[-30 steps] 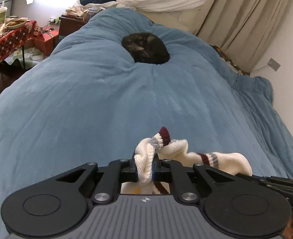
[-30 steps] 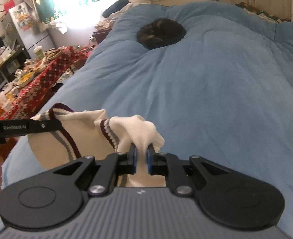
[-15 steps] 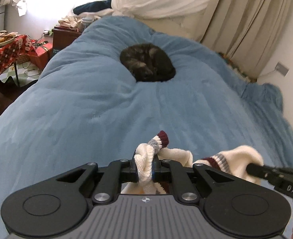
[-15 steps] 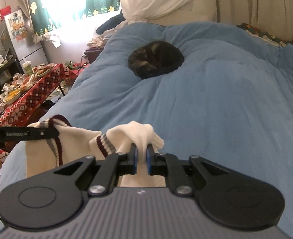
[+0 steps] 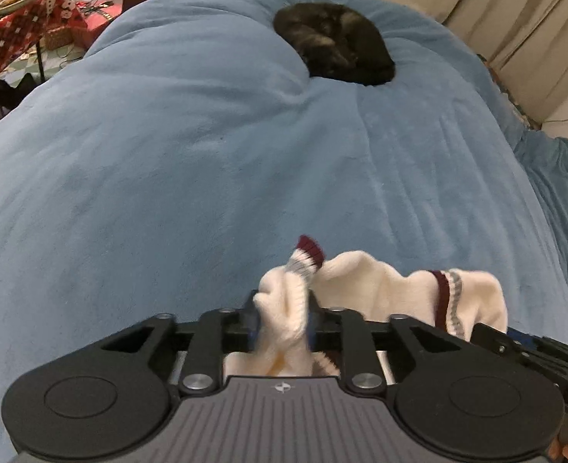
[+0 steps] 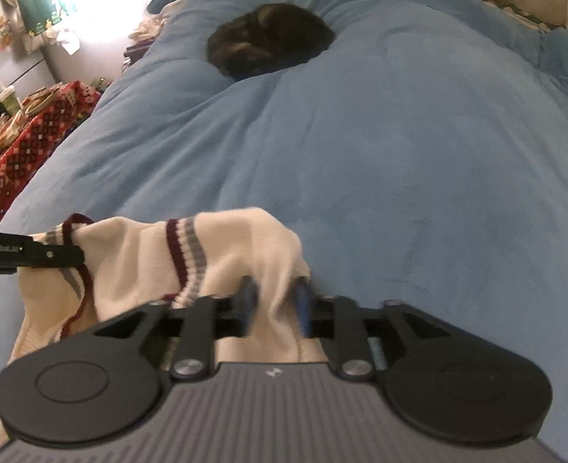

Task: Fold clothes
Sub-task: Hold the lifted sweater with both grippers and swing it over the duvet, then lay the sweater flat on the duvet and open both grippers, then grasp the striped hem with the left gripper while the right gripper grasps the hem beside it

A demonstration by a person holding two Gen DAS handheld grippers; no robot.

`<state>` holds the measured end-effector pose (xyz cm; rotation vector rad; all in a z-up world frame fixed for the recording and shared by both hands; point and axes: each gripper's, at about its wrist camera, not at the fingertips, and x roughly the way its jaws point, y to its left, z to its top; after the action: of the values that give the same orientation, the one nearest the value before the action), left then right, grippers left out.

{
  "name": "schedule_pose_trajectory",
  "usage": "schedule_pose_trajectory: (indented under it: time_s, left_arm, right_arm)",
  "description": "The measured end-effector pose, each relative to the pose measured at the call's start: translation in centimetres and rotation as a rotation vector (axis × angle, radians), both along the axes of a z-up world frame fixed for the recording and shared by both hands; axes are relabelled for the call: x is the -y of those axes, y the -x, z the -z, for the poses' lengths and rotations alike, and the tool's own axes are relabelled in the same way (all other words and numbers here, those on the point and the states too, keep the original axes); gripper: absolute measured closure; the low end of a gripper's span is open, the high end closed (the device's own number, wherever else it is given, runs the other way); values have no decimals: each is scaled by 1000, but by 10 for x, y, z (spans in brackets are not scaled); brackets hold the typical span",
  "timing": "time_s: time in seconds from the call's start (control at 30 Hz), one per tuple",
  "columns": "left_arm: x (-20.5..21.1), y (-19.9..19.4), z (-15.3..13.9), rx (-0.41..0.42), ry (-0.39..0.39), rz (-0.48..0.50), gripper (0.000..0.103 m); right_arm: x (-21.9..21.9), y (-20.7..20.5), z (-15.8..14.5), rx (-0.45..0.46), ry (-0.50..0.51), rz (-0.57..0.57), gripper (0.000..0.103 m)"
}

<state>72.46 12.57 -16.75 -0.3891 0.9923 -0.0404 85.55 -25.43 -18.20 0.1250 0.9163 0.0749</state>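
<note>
Both grippers opening – left gripper (image 5: 282, 318) and right gripper (image 6: 273, 305) releasing the sweater (image 6: 129, 254), lower centre; arm lettering unreadable.

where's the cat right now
The cat lies curled up on the blue duvet at the far end of the bed, top centre in both wrist views, well beyond the white sweater.

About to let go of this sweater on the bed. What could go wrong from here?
Both grippers' jaws are opening with cream sweater fabric between them. The bunched sleeve in the left gripper may drop crumpled, spoiling the fold. Fabric may snag on the right gripper. The cat curled on the blue duvet could stir.
</note>
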Motion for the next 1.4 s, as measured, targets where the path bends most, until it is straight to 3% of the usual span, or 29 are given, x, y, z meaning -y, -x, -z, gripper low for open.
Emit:
schedule_pose_trajectory:
  time_s: [0.1, 0.2, 0.43, 0.7, 1.03, 1.1, 1.27, 1.4]
  left_arm:
    - [-4, 20, -15, 30, 14, -4, 58]
    - [-6, 46, -34, 56, -4, -10, 54]
    - [2, 141, -62, 36, 2, 0, 55]
    - [22, 262, -52, -83, 23, -19, 56]
    - [43, 385, -13, -166, 1, -87, 58]
    - [44, 403, -3, -184, 9, -104, 59]
    - [47, 433, 13, -220, 5, -137, 64]
    - [42, 444, 23, -222, 51, -178, 64]
  right_arm:
    - [-4, 12, -8, 6, -8, -35, 53]
    - [-11, 35, -21, 18, 19, -80, 43]
    - [-15, 121, -61, 15, 24, -121, 43]
    - [-6, 271, -84, -15, 35, -90, 44]
    - [10, 419, -66, -90, 95, 12, 45]
    - [15, 436, -59, -108, 79, 49, 48]
    - [18, 459, -50, -126, 62, 109, 74]
    - [16, 457, -48, -123, 52, 136, 75]
